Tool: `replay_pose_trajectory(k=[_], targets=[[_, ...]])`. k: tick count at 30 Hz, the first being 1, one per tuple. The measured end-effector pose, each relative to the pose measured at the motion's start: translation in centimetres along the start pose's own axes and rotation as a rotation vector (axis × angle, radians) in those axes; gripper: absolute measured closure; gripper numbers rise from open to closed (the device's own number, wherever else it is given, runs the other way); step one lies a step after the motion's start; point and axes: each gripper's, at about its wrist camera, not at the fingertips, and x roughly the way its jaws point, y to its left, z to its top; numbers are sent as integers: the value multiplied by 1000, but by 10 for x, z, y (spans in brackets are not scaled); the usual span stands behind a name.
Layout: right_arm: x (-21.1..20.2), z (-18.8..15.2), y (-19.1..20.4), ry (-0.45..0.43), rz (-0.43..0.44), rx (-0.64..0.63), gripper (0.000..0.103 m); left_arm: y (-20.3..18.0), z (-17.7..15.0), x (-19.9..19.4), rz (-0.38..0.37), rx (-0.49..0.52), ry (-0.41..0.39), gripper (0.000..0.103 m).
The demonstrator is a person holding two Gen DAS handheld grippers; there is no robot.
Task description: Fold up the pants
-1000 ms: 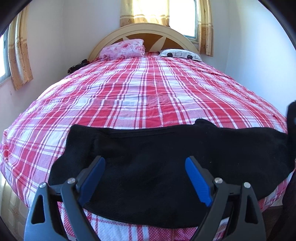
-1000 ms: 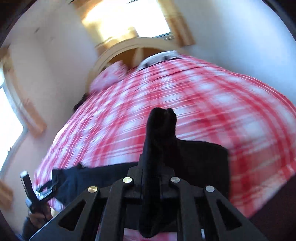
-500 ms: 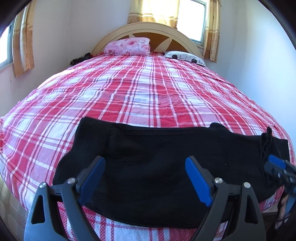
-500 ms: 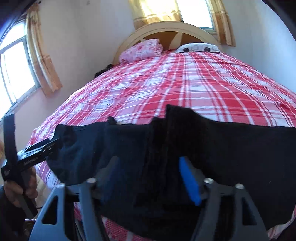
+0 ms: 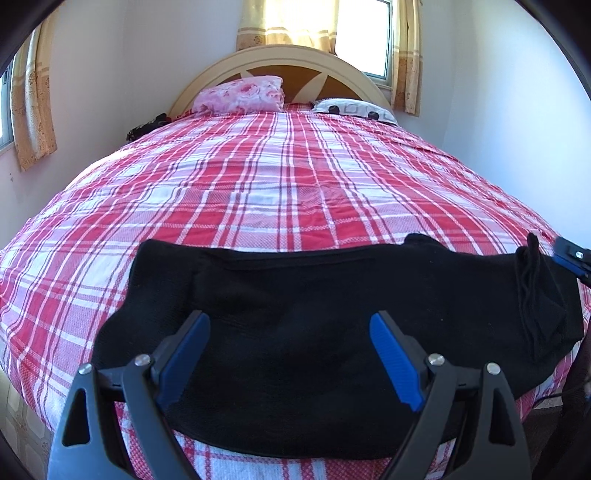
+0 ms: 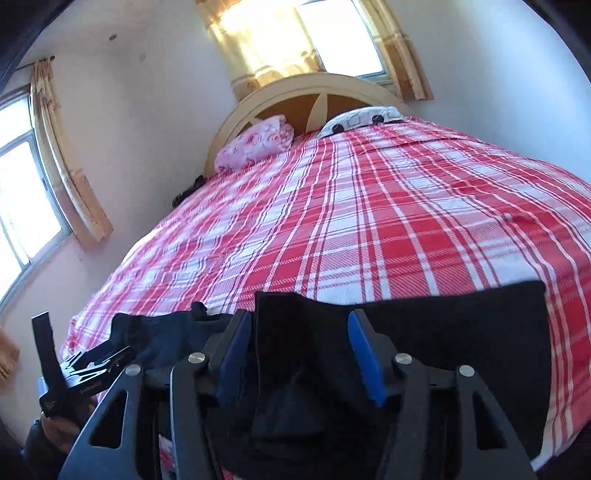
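The left gripper (image 5: 290, 354) stands wide open, its blue pads (image 5: 393, 363) spread above the black pants (image 5: 314, 295) and gripping nothing. The pants lie flat across the near edge of the bed (image 5: 280, 181), running left to right over the red plaid cover — their near hem sits just past the mattress edge. At the right end of the pants a bunched fold with a drawstring (image 5: 532, 295) sits up from the rest, and the right gripper's tip (image 5: 572, 258) shows just beside it.

From the right wrist view, the right gripper (image 6: 299, 347) is open too, its fingers (image 6: 364, 352) on either side of a raised fold of the pants (image 6: 461, 332) without pinching it. The left gripper (image 6: 85, 376) shows at the far left, by the other end of the pants.

Further out, a pink pillow (image 5: 242, 94) and a white patterned pillow (image 5: 354, 109) rest against the arched headboard (image 5: 295, 59), under a curtained window (image 5: 362, 33).
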Motion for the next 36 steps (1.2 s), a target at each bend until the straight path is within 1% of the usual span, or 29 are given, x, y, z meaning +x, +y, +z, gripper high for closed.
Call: replay_pose_trajectory(k=[2,4,5,6,7,8,9,10,11,12,13,14,15,16,17,18,20,24,25,27,29,31,32,33,34,35,36], targets=[[15,-2,10,17,-1,-23,46,1,0,1,8,0,3,12],[37,-8,17,62,-44,-51,46,3,0,1,15,-3,8,12],[45,-10,21,61,-72,-64,46,5,0,1,18,-5,9,12],[47,-12,23,44,-88,-78,51,5,0,1,21,-6,9,12],[48,-12,28,21,-104,-110,58,6,0,1,24,-6,10,12],[49,-12,34,13,-113,-146,78,7,0,1,25,-7,10,12],[49,-11,37,16,-99,-154,82,8,0,1,27,-9,9,12],[48,-10,36,18,-66,-143,82,8,1,0,26,-12,9,12],[45,-7,33,20,-8,-120,82,9,1,0,24,-15,8,12],[40,-6,29,24,55,-92,79,10,0,0,21,-16,7,12],[35,-5,25,29,102,-73,79,10,0,0,20,-14,7,12],[25,-6,20,38,164,-41,77,10,0,1,19,-11,7,12],[18,-8,16,43,186,-22,67,10,0,1,19,-8,6,12],[12,-11,13,43,195,-13,60,10,-1,1,18,-7,7,12],[0,-17,10,32,188,-16,48,9,-1,3,15,-8,10,12],[-7,-22,10,24,177,-31,45,9,-1,3,13,-9,13,12],[-23,-37,17,29,129,-104,45,8,-2,5,9,-13,20,12],[-27,-64,42,58,86,-257,45,4,-1,2,4,-11,17,12],[-23,-71,52,73,73,-317,45,3,-2,0,4,-6,14,12],[-20,-82,65,74,45,-414,45,2,-2,-4,10,7,4,12],[-14,-92,74,56,-21,-507,45,3,-3,-7,22,9,-3,12],[-4,-100,78,71,-57,-576,45,6,-3,-8,26,-5,1,12],[5,-105,79,87,-96,-614,45,8,-3,-8,25,-14,4,12],[9,-108,80,93,-130,-640,45,9,-3,-9,26,-17,3,12],[9,-112,80,72,-140,-663,45,9,-3,-10,27,-16,2,12],[7,-112,78,50,-135,-647,45,9,-3,-10,31,-11,-1,12],[7,-109,76,58,-131,-618,46,9,-3,-12,35,-8,-3,12]])
